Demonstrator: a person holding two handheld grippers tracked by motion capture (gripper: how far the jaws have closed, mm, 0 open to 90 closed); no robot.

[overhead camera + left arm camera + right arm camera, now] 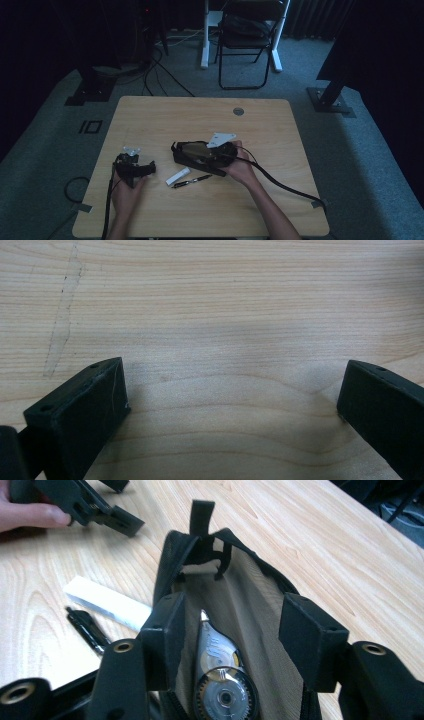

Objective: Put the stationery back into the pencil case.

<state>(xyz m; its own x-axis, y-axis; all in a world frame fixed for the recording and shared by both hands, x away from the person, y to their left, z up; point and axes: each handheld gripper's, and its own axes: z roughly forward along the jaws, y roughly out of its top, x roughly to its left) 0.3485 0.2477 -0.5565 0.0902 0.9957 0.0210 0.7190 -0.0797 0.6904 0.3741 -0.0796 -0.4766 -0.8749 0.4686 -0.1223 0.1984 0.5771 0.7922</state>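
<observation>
I have the wooden tabletop [150,115] ahead of me, and near its middle lies the black pencil pouch [240,580], mouth gaping toward my right gripper [232,630]. That gripper sits at the pouch opening with its fingers [310,635] spread fairly wide, one on each side of the tan lining, pressing on nothing I can make out. Deep inside the pouch rests a correction tape dispenser [222,690], already dropped in. My left gripper [232,395] idles toward the near left corner, fingers wide over bare wood. Between the two, just on my side of the pouch, lie a white eraser [178,176] and a black pen [192,181], almost touching. My worry: as I pull the right gripper out, a finger may snag the lining and drag the pouch over the eraser and pen, or tip the tape back out.
</observation>
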